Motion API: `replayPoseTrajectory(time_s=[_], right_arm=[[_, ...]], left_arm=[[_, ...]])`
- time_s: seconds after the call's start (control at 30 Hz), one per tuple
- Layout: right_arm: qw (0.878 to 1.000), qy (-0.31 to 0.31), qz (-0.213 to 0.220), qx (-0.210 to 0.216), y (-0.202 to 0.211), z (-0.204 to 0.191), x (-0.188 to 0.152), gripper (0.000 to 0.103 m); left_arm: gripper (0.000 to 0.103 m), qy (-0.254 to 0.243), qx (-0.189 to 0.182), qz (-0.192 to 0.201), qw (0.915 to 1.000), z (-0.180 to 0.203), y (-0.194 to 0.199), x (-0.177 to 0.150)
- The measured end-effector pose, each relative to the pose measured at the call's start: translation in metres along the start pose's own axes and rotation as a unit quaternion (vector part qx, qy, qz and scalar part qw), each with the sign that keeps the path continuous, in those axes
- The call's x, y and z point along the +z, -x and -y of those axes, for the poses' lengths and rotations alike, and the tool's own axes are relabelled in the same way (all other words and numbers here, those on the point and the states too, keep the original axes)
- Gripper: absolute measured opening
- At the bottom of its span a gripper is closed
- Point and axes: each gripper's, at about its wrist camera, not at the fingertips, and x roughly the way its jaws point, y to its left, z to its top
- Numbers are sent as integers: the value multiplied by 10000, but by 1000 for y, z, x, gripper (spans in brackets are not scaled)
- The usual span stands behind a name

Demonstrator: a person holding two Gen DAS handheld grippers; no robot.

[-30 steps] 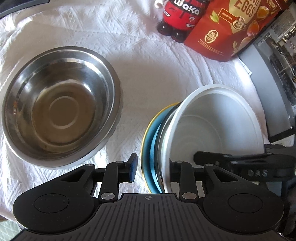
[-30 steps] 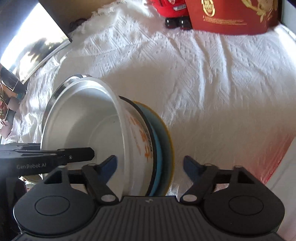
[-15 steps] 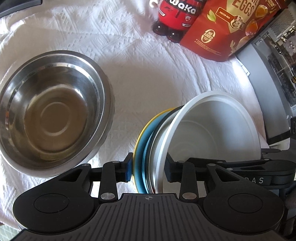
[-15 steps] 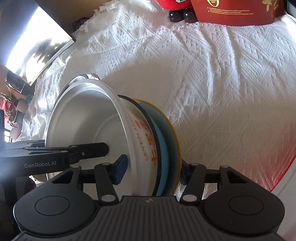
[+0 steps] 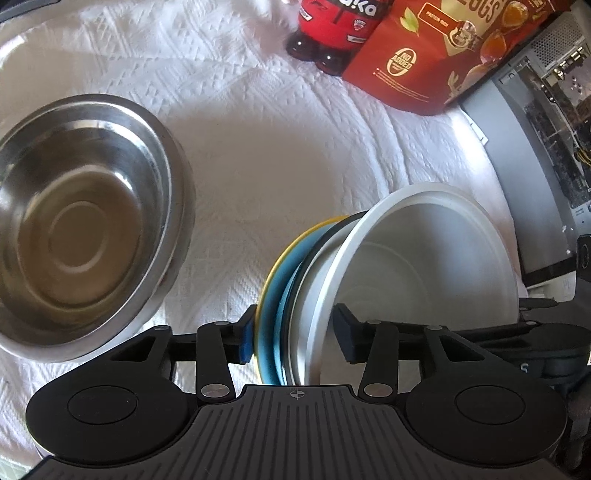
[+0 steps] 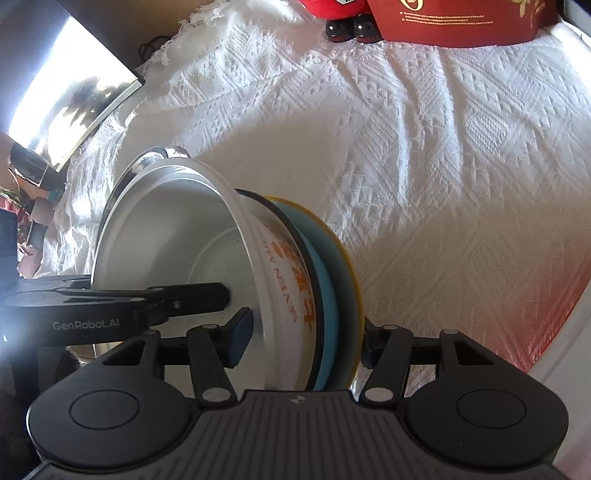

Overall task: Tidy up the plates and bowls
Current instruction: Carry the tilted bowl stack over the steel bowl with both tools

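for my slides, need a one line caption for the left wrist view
Left gripper opening around a tilted stack of plates and white bowl, beside a steel bowl.

Both wrist cameras looked steeply down, close over the tilted stack of dishes [image 5: 332, 295] [image 6: 295, 280]: left camera from its steel-bowl [image 5: 81, 221] side, right from the opposite side.

Bare cloth [image 5: 280, 155] between steel bowl [image 5: 85, 221] and tilted stack [image 5: 369, 280], bottle [image 5: 332, 33] and pouch [image 5: 424, 55] blocking far edge
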Motion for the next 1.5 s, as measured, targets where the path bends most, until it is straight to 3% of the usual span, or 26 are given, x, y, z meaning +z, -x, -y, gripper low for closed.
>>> replayPoseTrajectory(time_s=[0.7,0.93,1.1,1.27,1.5], right_arm=[[9972,-706,98,-243,3,-8,-2,59],[9974,-410,332,-500,8,-15,-3,58],[9979,-533,168,-332,0,-13,-8,59],[9977,-679,30,-21,-6,-6,-11,61],[9966,-820,16,-63,-4,-12,-14,61]], left_arm=[[48,-241,44,-321,9992,3,10,9],[46,-321,-54,-368,9988,-3,9,11],[42,-125,-316,-548,9979,-17,8,7],[45,-156,-243,-556,9980,-13,-1,9],[47,-327,-22,-620,9975,-8,2,12]])
